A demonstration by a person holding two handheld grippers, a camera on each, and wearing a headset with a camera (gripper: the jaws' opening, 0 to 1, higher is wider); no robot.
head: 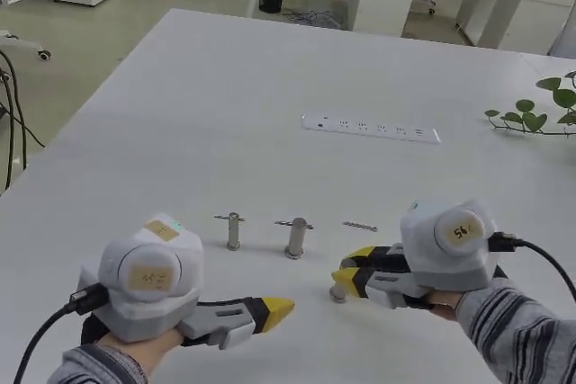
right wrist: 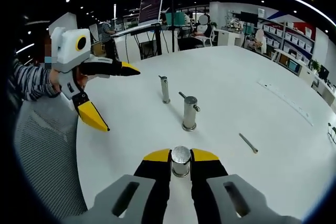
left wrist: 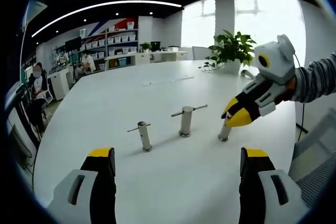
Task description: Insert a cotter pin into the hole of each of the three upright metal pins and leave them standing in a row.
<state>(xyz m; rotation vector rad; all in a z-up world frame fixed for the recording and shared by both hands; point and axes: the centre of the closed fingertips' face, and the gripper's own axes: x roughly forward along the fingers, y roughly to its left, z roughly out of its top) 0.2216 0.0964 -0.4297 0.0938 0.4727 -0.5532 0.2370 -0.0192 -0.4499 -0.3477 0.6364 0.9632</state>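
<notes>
White office table (head: 270, 87) carries the work. Right gripper (head: 354, 267) has its jaws closed on the third pin (right wrist: 181, 161), apparently steadying it upright for fitting. Ahead of those jaws stand the middle pin (right wrist: 189, 113) and far pin (right wrist: 165, 88), both already fitted. The loose cotter pin (right wrist: 248, 143) lies ahead-right. Left gripper (left wrist: 177, 153) has its jaws wide apart and empty, facing the row.

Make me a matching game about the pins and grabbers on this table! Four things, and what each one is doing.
Things:
1. thick silver metal pin in the middle
2. silver metal pin on the right
3. thin loose metal cotter pin
4. left gripper

States:
a. open, holding nothing
b. lying flat on the white table
c. clamped in the right gripper
d. standing free, cotter pin through it

Pairs: 1-d, 2-c, 3-b, 4-a.
</notes>
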